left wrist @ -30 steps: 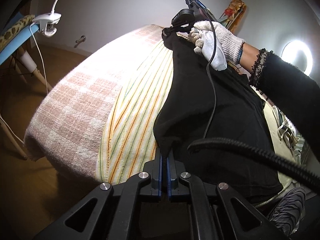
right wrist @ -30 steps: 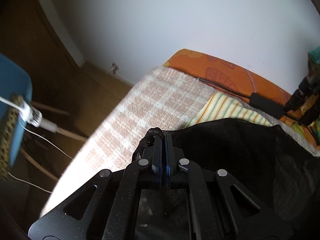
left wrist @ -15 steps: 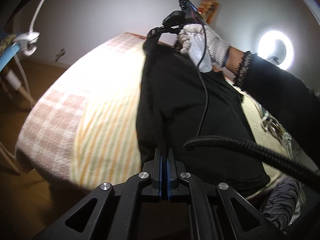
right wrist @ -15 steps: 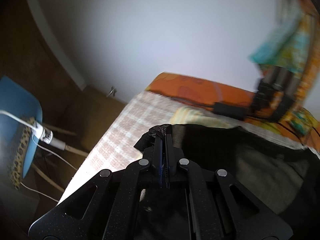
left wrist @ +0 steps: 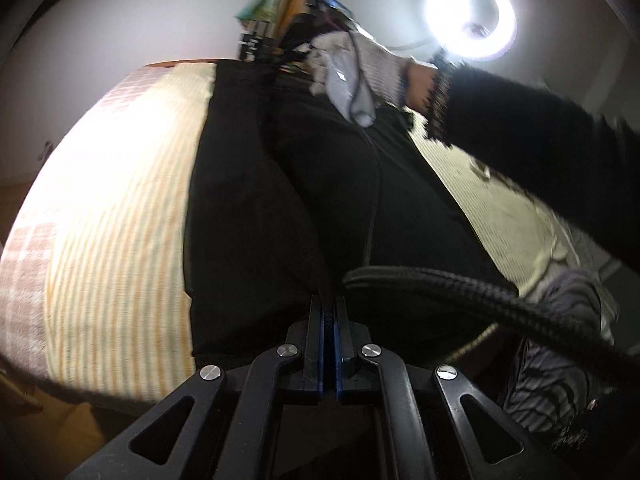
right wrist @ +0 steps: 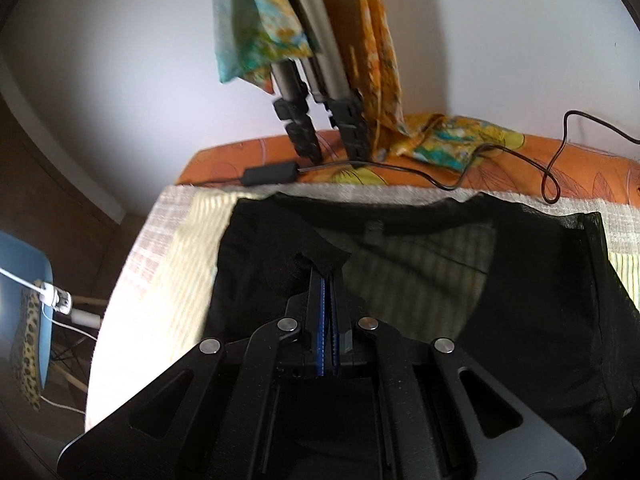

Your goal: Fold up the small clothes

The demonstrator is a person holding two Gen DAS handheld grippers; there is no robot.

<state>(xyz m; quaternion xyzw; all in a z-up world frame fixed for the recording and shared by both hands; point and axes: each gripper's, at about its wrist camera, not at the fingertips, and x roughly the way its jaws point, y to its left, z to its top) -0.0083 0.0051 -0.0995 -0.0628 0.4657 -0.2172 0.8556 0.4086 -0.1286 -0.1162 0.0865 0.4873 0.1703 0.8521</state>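
My left gripper [left wrist: 328, 312] is matte black plastic, two slim fingers lined with blue pads and carried on angled link arms with triangular cut-outs and four round silver screws, while a thick braided black cable [left wrist: 480, 296] loops across its right side. My right gripper [right wrist: 325, 292] is built the same, with blue ribbed pads, a speckled black finish and silver screw heads at the joints. My right hand [left wrist: 360, 68] wears a white knitted work glove with a blue edge at the cuff, a thin black cable trails over it, and the sleeve [left wrist: 532, 132] above is black with a lacy trimmed hem.
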